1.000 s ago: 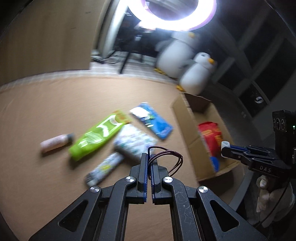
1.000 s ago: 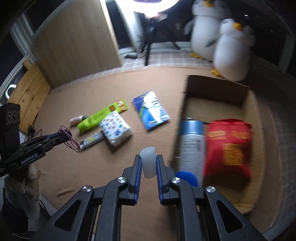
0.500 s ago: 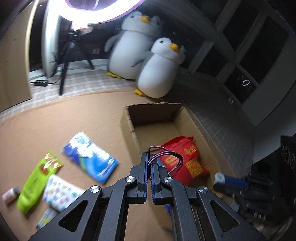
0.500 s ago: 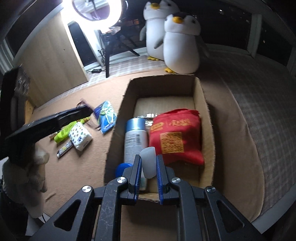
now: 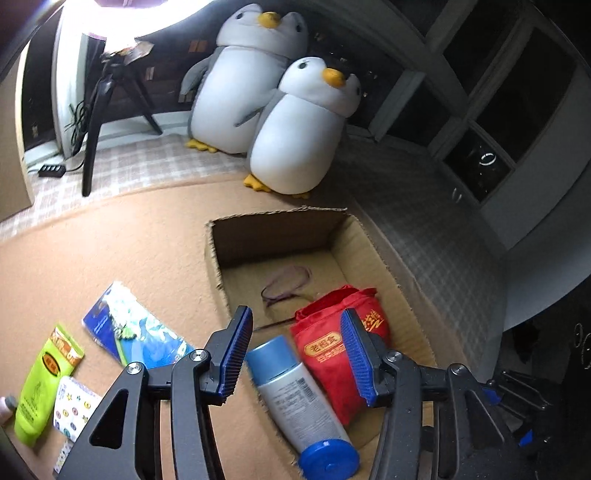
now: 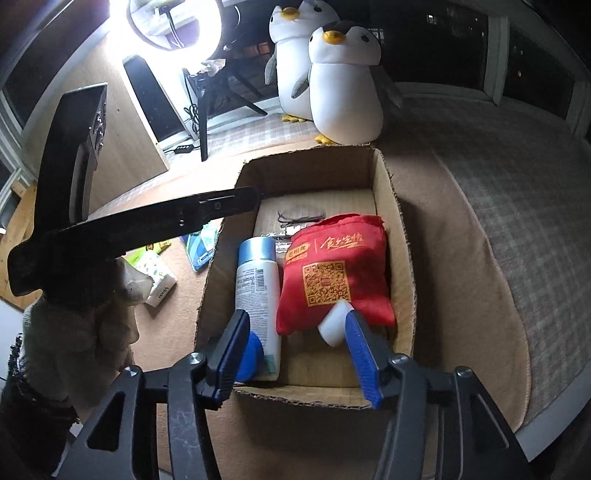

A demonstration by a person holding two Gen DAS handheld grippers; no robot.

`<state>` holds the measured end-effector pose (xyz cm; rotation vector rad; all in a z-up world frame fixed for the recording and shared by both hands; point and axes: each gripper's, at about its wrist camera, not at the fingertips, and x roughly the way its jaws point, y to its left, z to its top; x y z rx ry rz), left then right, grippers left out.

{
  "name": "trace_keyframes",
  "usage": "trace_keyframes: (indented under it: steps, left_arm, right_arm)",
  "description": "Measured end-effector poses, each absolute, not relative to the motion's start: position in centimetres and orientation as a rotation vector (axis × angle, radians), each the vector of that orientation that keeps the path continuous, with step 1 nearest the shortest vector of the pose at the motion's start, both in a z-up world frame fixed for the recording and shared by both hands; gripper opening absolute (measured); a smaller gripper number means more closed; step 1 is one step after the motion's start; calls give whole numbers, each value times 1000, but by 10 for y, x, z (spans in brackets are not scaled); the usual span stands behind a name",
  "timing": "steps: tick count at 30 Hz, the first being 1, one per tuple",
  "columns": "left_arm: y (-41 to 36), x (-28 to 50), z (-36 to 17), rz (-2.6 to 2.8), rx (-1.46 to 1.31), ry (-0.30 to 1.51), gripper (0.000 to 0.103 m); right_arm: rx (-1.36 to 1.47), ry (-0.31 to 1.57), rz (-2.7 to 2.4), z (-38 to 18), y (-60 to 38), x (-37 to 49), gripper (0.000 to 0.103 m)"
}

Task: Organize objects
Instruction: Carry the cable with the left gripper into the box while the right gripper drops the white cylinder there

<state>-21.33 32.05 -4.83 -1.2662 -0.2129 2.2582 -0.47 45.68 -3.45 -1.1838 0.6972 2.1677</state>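
A cardboard box [image 5: 380,254] [image 6: 400,221] sits on the tan mat. In it lie a red pouch [image 5: 340,343] [image 6: 332,273], a blue-capped spray bottle [image 5: 299,402] [image 6: 256,291] and dark hair ties [image 5: 286,286] [image 6: 299,218]. My left gripper [image 5: 295,354] is open and empty above the box's near left wall. My right gripper [image 6: 295,350] is open above the box's near end; a small white block [image 6: 334,323] leans against its right finger, over the pouch's lower edge.
Left of the box on the mat lie a blue packet [image 5: 133,328], a green tube [image 5: 40,387] and a patterned tissue pack [image 5: 74,410] [image 6: 157,277]. Two plush penguins [image 5: 295,122] [image 6: 343,77] stand behind the box. A ring light on a tripod [image 6: 173,22] stands far left.
Both grippers opened. The left one let the hair ties drop into the box. The right one released its squeeze on the white block over the box.
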Motion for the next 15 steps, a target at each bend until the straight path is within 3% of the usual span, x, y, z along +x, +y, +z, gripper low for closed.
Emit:
trace_keyframes:
  steps: [15]
  left_arm:
    - [211, -180, -60, 2381, -1345, -275, 53]
  right_arm:
    - [-1184, 718, 2237, -50, 428, -20, 53]
